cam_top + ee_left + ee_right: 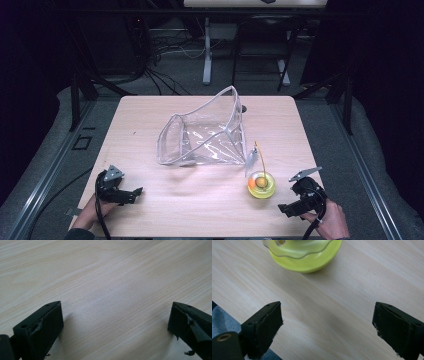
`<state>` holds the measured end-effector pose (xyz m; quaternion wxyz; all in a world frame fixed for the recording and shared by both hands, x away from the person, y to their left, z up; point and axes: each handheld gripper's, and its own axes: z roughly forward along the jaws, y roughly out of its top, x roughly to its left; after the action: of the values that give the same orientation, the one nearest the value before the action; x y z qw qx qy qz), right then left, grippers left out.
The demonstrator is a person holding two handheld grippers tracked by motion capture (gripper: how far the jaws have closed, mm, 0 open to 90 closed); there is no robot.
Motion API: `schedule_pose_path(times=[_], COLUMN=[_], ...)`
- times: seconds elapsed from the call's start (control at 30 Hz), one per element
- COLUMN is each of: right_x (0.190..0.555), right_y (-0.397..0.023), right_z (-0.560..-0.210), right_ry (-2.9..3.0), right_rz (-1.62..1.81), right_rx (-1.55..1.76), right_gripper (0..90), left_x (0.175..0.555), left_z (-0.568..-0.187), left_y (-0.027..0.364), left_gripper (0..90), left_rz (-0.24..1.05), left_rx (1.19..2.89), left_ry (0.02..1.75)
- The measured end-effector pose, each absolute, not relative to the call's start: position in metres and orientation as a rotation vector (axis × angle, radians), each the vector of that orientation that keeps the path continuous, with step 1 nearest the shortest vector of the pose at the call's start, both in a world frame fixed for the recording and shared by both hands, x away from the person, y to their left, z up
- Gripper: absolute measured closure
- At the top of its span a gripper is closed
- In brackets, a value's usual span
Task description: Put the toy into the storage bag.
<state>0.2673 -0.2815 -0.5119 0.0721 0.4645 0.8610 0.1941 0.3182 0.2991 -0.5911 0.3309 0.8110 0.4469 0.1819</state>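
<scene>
A yellow-green bowl [261,185] with a clear scalloped insert was seen standing on the wooden table [200,200], toward five o'clock. Just beside it, at its three o'clock, the right gripper [286,209] was held with jaws spread wide, gripping nothing. The left gripper [136,193] — at seven o'clock — was likewise held agape over bare wood. A clear plastic pouch [202,135] was lying at the table's centre.

High overhead; both tong cameras near table [200,200].

Bare table [200,195] front centre, clear bag [202,135] blocking middle, yellow bowl [261,184] front right
</scene>
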Motion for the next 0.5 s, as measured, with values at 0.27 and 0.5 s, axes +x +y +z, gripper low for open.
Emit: schedule_pose_path(times=[0.27,0.5], right_x=[0.273,0.277], right_y=[-0.275,-0.27], right_z=[-0.505,-0.498], right_ry=[2.607,2.625], right_rz=[0.594,0.601], right_rx=[1.373,1.353], right_gripper=[6.4,5.5], left_x=[0.318,0.317], left_z=[-0.591,-0.592], left_y=[0.299,0.299], left_gripper=[0.0,0.0], left_rz=[0.477,0.479], left_rx=[2.119,2.114], left_ry=[1.17,1.169])
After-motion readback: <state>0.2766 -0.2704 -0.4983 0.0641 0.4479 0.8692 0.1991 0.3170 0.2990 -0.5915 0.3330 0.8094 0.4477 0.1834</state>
